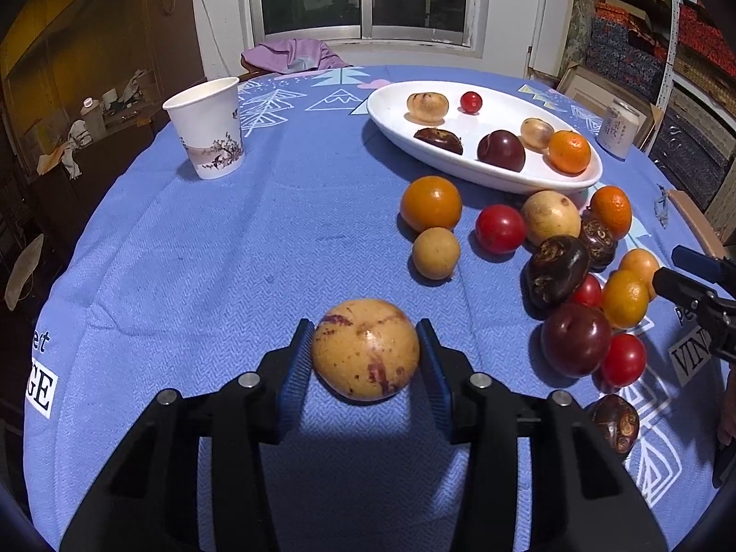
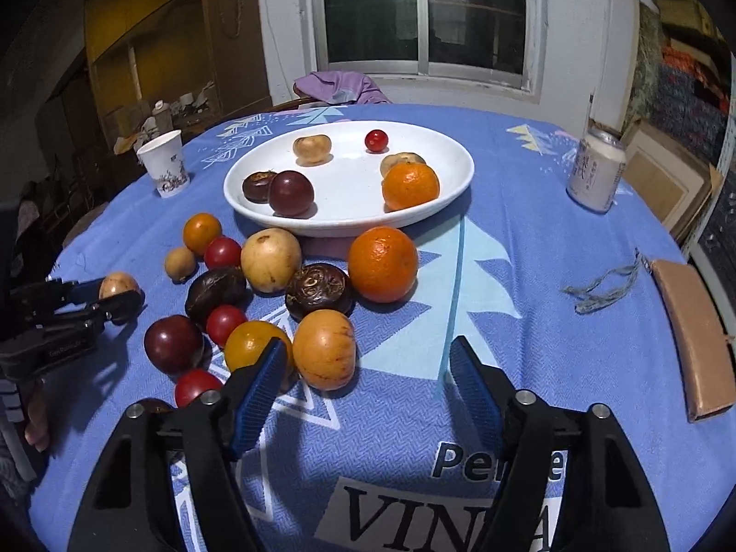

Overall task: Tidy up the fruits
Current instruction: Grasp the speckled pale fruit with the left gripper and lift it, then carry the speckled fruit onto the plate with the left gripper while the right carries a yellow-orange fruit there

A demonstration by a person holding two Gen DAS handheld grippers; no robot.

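My left gripper [image 1: 366, 353] is shut on a tan fruit with purple streaks [image 1: 365, 349], low over the blue cloth; it also shows at the left of the right wrist view [image 2: 117, 284]. My right gripper [image 2: 365, 379] is open and empty, just behind an orange-yellow fruit [image 2: 324, 354]. A white oval plate [image 2: 441, 138] holds several fruits, among them an orange [image 2: 410, 185] and a dark plum [image 2: 290, 193]. Several loose fruits lie on the cloth in front of the plate: oranges, red tomatoes, dark plums, brown water chestnuts.
A paper cup [image 1: 207, 126] stands at the left back of the round table. A white drink can [image 2: 595, 175] stands at the right back. A tan flat case [image 2: 699, 340] and a bit of grey string [image 2: 602, 287] lie near the right edge.
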